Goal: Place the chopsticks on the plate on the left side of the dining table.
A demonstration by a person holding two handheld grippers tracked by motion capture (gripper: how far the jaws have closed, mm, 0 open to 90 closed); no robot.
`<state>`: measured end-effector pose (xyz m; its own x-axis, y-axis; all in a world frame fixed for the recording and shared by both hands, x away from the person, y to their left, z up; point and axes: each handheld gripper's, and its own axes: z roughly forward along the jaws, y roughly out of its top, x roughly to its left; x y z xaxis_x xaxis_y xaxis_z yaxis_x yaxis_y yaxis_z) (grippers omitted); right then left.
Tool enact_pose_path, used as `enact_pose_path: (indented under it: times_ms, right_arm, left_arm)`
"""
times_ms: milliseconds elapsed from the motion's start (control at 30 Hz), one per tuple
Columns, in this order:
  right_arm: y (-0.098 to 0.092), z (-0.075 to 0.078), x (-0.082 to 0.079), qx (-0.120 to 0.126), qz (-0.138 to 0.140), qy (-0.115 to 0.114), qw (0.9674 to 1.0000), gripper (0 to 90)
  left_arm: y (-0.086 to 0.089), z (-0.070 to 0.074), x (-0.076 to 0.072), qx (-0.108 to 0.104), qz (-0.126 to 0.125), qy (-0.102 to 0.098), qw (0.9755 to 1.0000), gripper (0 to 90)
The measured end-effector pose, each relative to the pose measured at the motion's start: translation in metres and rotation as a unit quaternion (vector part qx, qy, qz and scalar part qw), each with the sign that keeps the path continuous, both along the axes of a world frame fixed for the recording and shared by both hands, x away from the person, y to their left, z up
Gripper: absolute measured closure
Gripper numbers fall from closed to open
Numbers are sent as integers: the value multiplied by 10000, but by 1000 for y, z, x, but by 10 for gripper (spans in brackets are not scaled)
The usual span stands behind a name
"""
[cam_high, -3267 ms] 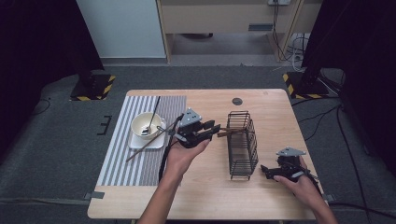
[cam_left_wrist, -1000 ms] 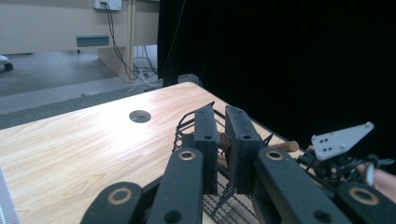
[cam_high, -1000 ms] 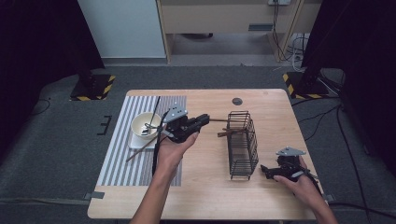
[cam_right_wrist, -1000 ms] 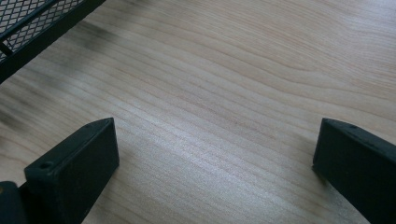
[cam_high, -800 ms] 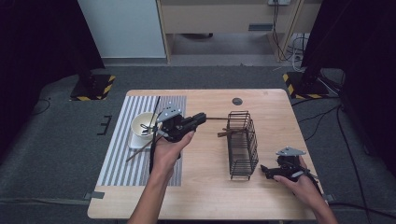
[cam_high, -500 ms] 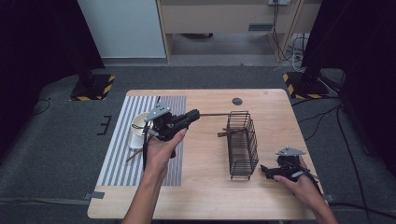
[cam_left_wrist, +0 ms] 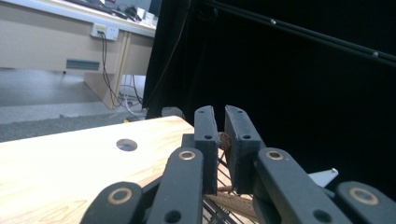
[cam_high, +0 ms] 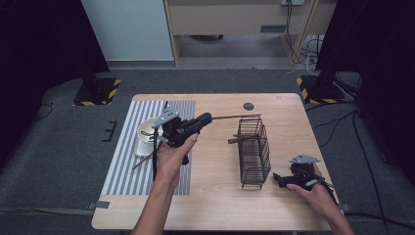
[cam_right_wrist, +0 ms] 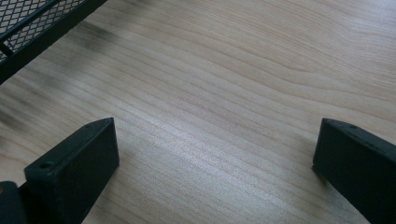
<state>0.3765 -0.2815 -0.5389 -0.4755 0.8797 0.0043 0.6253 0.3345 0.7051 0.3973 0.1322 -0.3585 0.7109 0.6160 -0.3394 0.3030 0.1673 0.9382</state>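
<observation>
At frame centre, the left gripper (cam_high: 204,118) has its jaws pinching a chopstick (cam_high: 235,116) that points right over the basket (cam_high: 254,152); the right gripper (cam_high: 280,179) has its jaws spread.

matt pale wooden table (cam_high: 215,196), black wire-metal basket (cam_high: 254,152), thin brown wooden stick (cam_high: 235,116), striped cloth mat (cam_high: 122,171).

No words, labels, brands or numbers can be read in any view. The only sign-like markings are black-and-yellow hazard stripes on two stand feet (cam_high: 98,91) on the floor, one at the left middle and one at the right middle (cam_high: 320,87) of the high view. A wall socket (cam_left_wrist: 104,31) at the upper left of the left gripper view bears marks too small to read.
</observation>
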Motion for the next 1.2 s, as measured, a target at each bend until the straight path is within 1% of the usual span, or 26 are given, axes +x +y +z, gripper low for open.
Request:
enact_pose_path:
  times_ms: [100,200,300,433,533,700,1000,1200]
  right_arm:
    - [0,0,0,-5,7,-8,10000,1]
    - [0,0,0,3,-1,-1,10000,1]
    - [0,0,0,2,-1,1,10000,1]
    - [0,0,0,-1,1,-5,10000,1]
    - [0,0,0,7,-8,10,10000,1]
    - [0,0,0,5,-10,-3,10000,1]
    - [1,0,0,8,-11,4,10000,1]
    - [1,0,1,14,-11,5,10000,1]
  left_arm:
    - [1,3,-1,-17,43,-56,10000,835]
    - [5,5,-1,-103,134,-102,9998,835]
    - [10,4,-1,-103,231,-127,9996,834]
    - [19,0,-2,-77,378,-105,9992,835]
    - [28,-2,-2,-127,501,-86,9986,835]
    - [42,-5,-5,-139,700,-84,9974,835]
    - [62,-19,-9,-219,1028,22,9945,835]
    - [74,-28,-12,-204,1178,75,9928,835]
